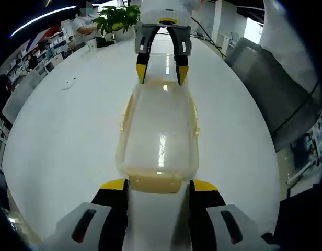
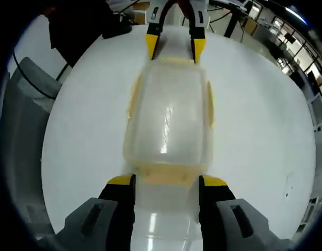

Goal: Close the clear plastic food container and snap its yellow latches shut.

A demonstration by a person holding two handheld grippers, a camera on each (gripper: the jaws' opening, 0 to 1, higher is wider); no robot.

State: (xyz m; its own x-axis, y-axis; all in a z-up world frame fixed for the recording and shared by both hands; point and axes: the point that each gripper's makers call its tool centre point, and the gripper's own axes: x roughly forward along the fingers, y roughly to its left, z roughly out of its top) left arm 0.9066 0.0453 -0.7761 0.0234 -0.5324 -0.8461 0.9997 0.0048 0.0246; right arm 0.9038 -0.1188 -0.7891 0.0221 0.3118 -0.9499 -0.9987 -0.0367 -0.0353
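Container of clear plastic with a domed lid and pale yellow latches (image 1: 157, 141) sits on the white round table (image 1: 72, 130), lengthways between my 2 grippers. Left gripper (image 1: 158, 184) is open, jaws straddling the near end latch (image 1: 156, 183), gripping nothing. Right gripper (image 2: 166, 180) is likewise open at the opposite end latch (image 2: 166, 175). I judge it light, thin-walled, slick; it may skid. I would press both end latches together.

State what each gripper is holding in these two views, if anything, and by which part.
Nothing is held. The left gripper and right gripper stand open at opposite short ends of the clear container, their jaws flanking each end's yellow latch without clamping it.
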